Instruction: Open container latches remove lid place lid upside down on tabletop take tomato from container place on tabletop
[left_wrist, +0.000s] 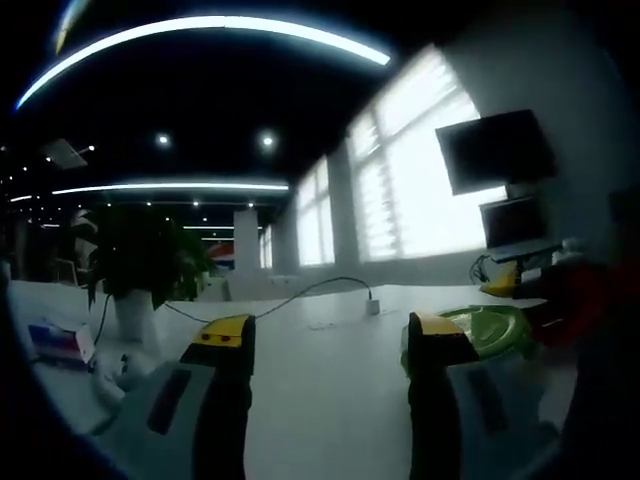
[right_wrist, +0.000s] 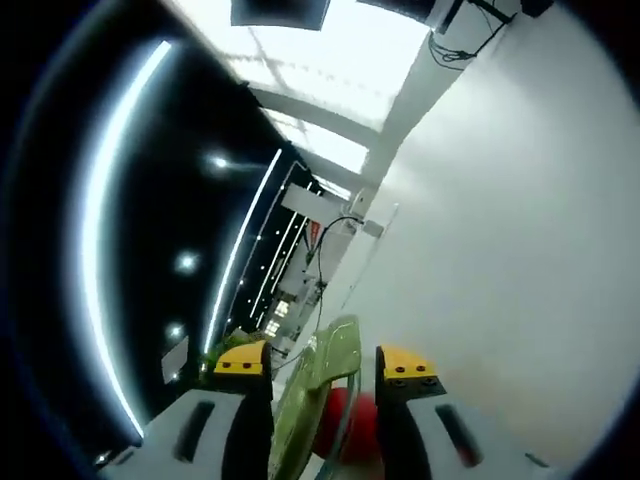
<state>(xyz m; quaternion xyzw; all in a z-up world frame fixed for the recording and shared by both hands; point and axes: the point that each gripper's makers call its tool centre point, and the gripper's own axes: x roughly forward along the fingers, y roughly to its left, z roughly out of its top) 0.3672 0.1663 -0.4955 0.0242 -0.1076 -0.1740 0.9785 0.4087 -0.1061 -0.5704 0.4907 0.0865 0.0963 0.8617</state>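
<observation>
In the right gripper view, the green lid (right_wrist: 322, 385) stands edge-on between the jaws of my right gripper (right_wrist: 324, 363), close against the left jaw. A red tomato (right_wrist: 345, 428) shows just behind it, near the right jaw. The jaws stand partly apart, and whether they press on the lid or the container is unclear. In the left gripper view, my left gripper (left_wrist: 330, 333) is open over the white table (left_wrist: 320, 380) with nothing between its jaws. The green lid (left_wrist: 490, 330) lies low to its right, past the right jaw.
A potted plant (left_wrist: 140, 265) and small items (left_wrist: 60, 342) sit at the table's left. A cable runs to a white adapter (left_wrist: 372, 305) mid-table. Monitors (left_wrist: 495, 150) stand at the right by bright windows. Something red (left_wrist: 580, 295) is beside the lid.
</observation>
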